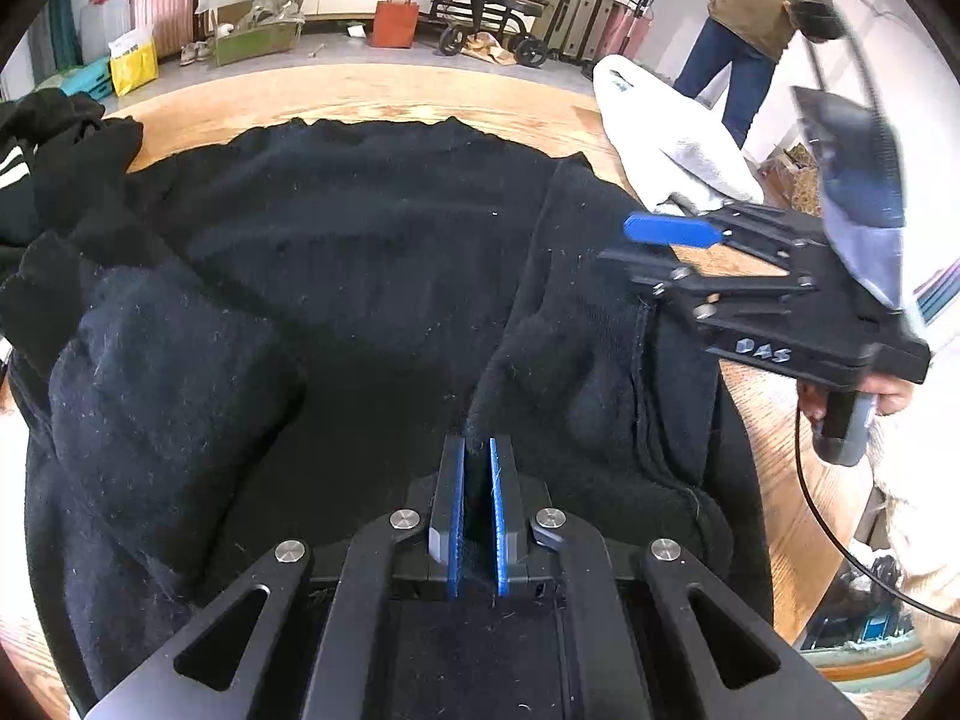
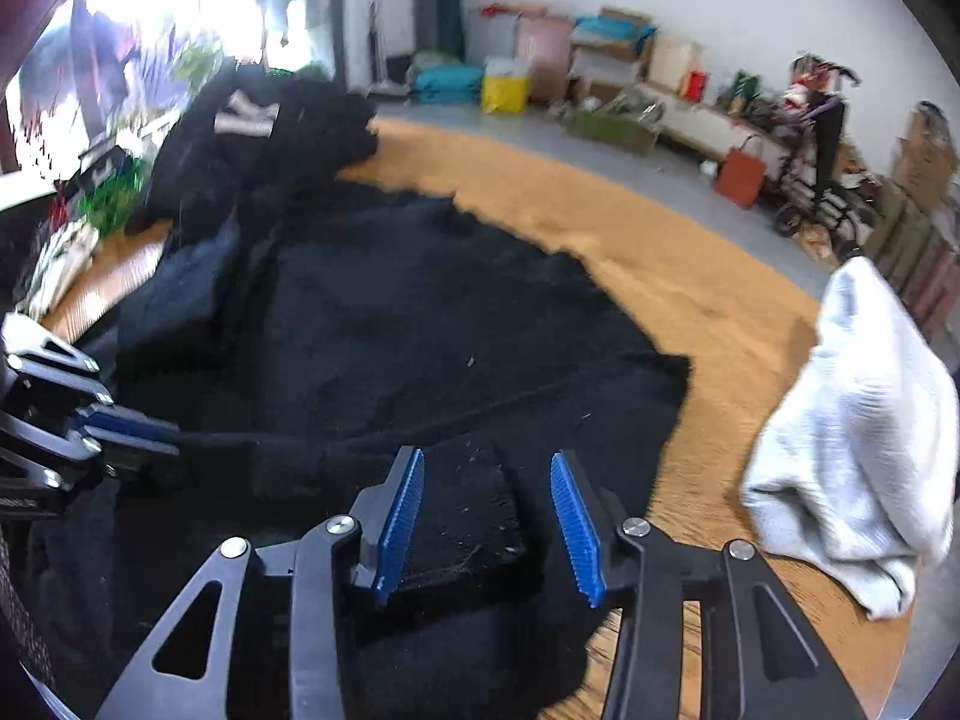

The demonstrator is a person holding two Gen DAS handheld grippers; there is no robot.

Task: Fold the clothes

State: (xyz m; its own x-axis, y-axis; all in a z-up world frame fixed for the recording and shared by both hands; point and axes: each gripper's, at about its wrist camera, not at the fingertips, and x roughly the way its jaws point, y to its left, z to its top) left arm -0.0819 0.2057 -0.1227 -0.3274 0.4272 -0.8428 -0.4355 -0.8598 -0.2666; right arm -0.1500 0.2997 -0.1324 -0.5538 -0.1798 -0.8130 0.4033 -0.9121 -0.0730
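Black sweater (image 1: 336,252) lies spread over the wooden worktop (image 1: 384,93) in the left wrist view, its far hem running along the bare wood. The left hand-held gripper (image 1: 478,450) sits at the near edge with its blue pads nearly together, pinching a raised fold of the black knit between them. To the right, the right hand-held gripper (image 1: 645,240) hovers over the sweater's right edge, a hand (image 1: 888,399) around its grip; from this side I cannot tell how wide it stands. A white garment (image 1: 666,138) lies on the far right of the worktop, and a dark garment with white stripes (image 1: 42,156) is heaped at the far left. A person (image 1: 756,12) stands beyond the worktop on the right.

In the right wrist view, the right hand-held gripper (image 2: 487,474) stands partly open, its pads clear of the cloth, with a folded black sleeve end (image 2: 462,516) lying below the gap. The sweater (image 2: 420,324) fills the middle of the worktop (image 2: 660,258). The left hand-held gripper (image 2: 174,450) enters from the left, clamped on black fabric. The white garment (image 2: 852,432) rests to the right, and a dark garment with a white letter print (image 2: 258,126) lies at the far left.
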